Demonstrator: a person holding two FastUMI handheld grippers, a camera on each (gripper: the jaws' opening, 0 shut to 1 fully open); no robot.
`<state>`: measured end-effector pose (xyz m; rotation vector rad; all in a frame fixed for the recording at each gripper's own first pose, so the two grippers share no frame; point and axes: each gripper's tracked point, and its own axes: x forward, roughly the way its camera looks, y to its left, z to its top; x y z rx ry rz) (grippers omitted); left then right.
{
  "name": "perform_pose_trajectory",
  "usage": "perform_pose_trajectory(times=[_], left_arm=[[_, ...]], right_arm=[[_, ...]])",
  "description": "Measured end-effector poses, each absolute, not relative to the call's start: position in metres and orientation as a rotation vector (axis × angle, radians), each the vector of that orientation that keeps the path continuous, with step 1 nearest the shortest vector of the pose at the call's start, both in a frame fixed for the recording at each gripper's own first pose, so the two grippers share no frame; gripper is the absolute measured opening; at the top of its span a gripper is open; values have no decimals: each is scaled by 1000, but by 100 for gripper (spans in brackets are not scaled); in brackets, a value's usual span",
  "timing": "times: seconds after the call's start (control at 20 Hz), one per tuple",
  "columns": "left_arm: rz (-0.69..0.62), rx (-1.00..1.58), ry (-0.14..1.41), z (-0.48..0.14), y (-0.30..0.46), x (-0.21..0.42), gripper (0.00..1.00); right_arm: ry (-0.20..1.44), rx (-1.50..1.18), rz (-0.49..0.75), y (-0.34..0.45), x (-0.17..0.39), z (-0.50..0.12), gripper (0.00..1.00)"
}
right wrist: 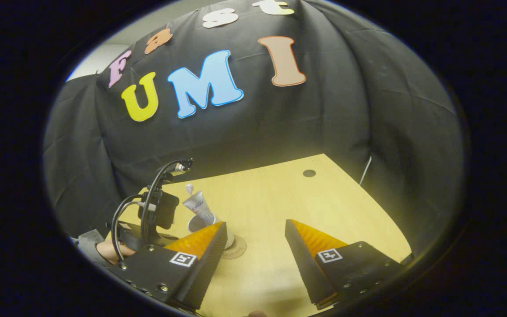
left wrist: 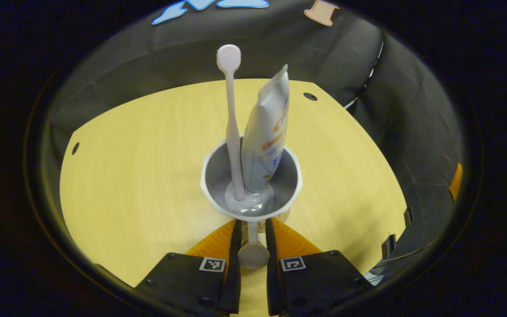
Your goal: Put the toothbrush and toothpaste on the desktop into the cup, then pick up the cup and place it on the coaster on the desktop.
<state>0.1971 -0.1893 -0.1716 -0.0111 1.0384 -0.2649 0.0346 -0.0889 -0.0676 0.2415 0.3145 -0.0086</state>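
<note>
Cup [left wrist: 251, 181], pale plastic, stands upright on the counter [left wrist: 138, 176] just ahead of my left tongs [left wrist: 252, 240]. The toothbrush [left wrist: 232, 123] and toothpaste [left wrist: 267, 132] stand inside it, both leaning slightly and rising well above the rim. My left tongs are clenched on the cup's handle [left wrist: 252, 246], one finger on each side. In the right gripper view the cup [right wrist: 198, 223] sits on or at the edge of the coaster [right wrist: 234, 248]; the near finger hides the contact, so I cannot confirm it is centred.

Handling, in my judgement: the cup is light and stiff, its plastic smooth and likely slippery. The tall contents make it top-heavy, so tilting could tip them out. The handle is the sound place to hold, kept level.

My right tongs [right wrist: 255, 237] are released, jaws wide apart, hovering above bare counter near the cup with nothing between them.

Surroundings: small holes in the counter [left wrist: 310, 96] lie well apart from the work. The booth wall [right wrist: 346, 110] stands behind. Nothing obstructs a straight withdrawal of the left tongs
</note>
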Motion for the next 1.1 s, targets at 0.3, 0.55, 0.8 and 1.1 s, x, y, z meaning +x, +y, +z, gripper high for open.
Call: perform_pose_trajectory(times=[0.3, 0.55, 0.8, 1.1], left_arm=[[-263, 34, 1062, -178, -190, 194, 31], [-254, 59, 1071, -182, -191, 191, 31], [-260, 58, 1069, -182, -195, 192, 34], [-287, 13, 1053, -177, -203, 187, 44]], right_arm=[[316, 245, -47, -102, 24, -71, 84], [315, 220, -37, -95, 20, -75, 84], [314, 194, -23, -87, 19, -78, 84], [314, 180, 0, -81, 22, -75, 84]])
